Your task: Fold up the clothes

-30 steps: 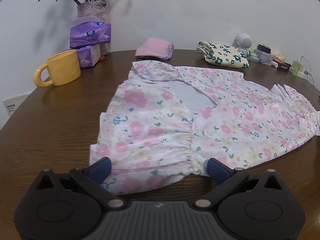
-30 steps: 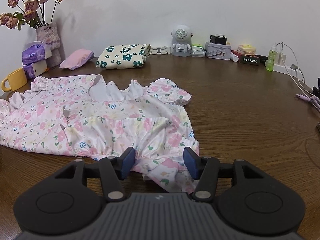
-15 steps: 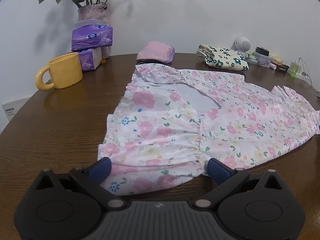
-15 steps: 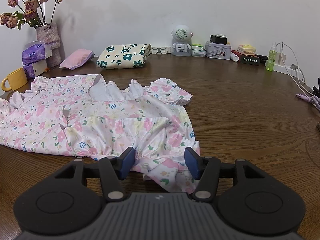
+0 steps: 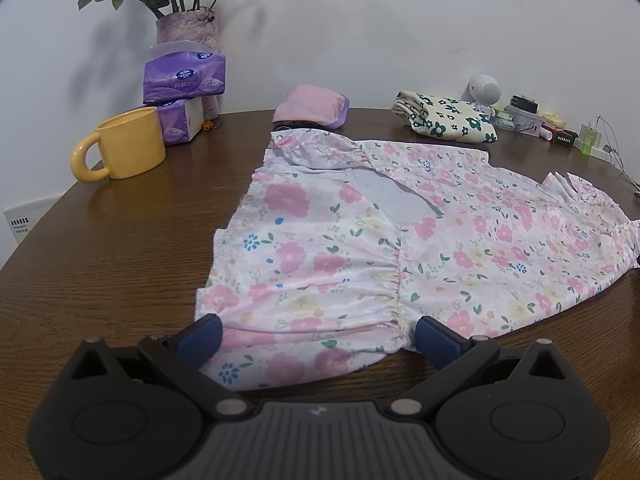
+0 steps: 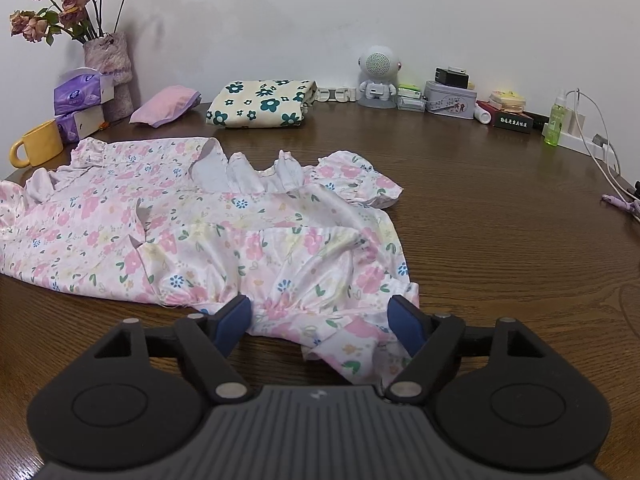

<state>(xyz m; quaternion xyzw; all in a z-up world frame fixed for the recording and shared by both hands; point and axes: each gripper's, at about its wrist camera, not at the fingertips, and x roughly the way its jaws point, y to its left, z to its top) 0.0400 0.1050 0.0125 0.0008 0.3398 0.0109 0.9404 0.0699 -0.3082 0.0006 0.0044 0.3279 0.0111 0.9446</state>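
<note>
A pink floral dress lies spread on the round brown table. In the left wrist view my left gripper stands wide open over the dress's near hem, one blue pad at each side of the cloth. In the right wrist view the other end of the dress is rumpled, with a puffed sleeve at the far side. My right gripper has bunched fabric between its blue pads. Its jaws are opening, and the pads stand apart from the cloth.
A yellow mug, purple tissue packs and a vase of flowers stand at the back left. A pink pouch and a folded cream floral cloth lie behind the dress. Small items, a speaker and cables line the far right edge.
My right gripper's jaws have spread wider, and the bunched fabric between them has slackened. The left gripper stays wide open in the same place.
</note>
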